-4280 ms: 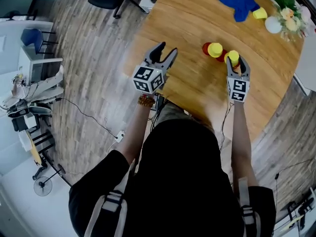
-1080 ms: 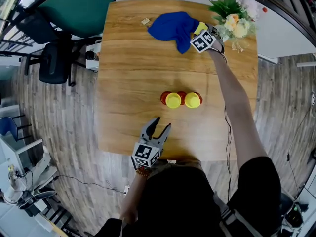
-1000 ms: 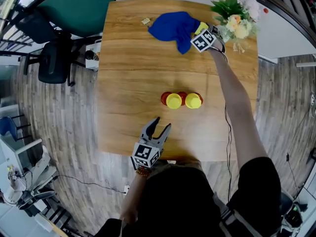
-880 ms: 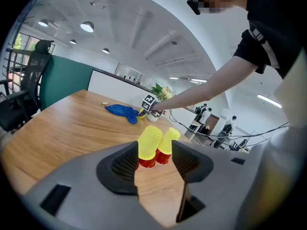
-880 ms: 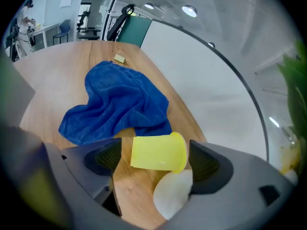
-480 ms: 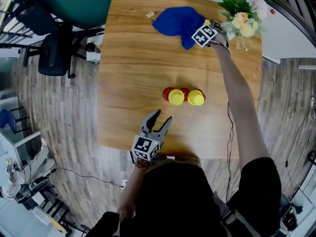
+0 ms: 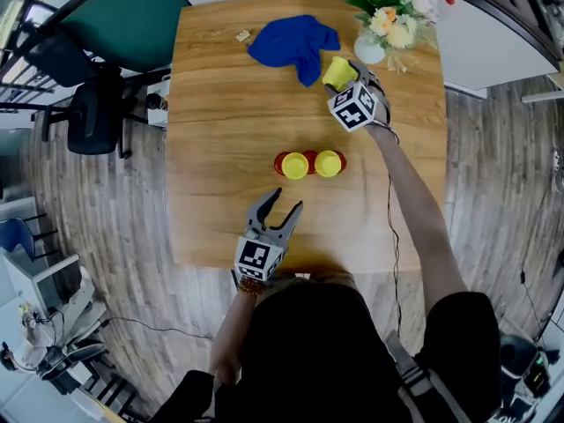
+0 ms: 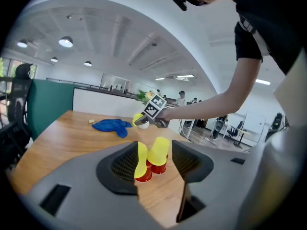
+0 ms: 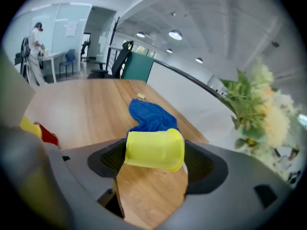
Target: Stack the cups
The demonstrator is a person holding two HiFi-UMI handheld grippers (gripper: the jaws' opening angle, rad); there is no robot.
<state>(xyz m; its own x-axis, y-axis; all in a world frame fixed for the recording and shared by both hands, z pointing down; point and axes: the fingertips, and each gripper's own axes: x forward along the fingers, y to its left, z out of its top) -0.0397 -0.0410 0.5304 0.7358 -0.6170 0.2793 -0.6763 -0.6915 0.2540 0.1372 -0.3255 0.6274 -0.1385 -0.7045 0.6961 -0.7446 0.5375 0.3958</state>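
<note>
Two yellow cups (image 7: 295,165) (image 7: 328,162) stand upside down on red cups (image 7: 310,158) at the middle of the wooden table (image 7: 220,113). My right gripper (image 7: 345,76) is shut on a third yellow cup (image 7: 336,71), held on its side above the table near the blue cloth (image 7: 295,44). In the right gripper view this cup (image 9: 154,149) lies crosswise between both jaws of the right gripper (image 9: 156,153). My left gripper (image 7: 284,201) hangs open and empty near the table's front edge. In the left gripper view the left gripper (image 8: 154,147) points at the stacks (image 8: 158,155), which stand well beyond it.
A white vase of flowers (image 7: 381,25) stands at the far right corner, close behind the right gripper. A small scrap (image 7: 242,35) lies at the far left. Office chairs (image 7: 88,113) and a green partition (image 7: 132,16) stand left of the table.
The right gripper has drawn back from the far corner by the flowers, carrying the yellow cup up and toward the stacks. The left gripper has risen a little and rolled, still open.
</note>
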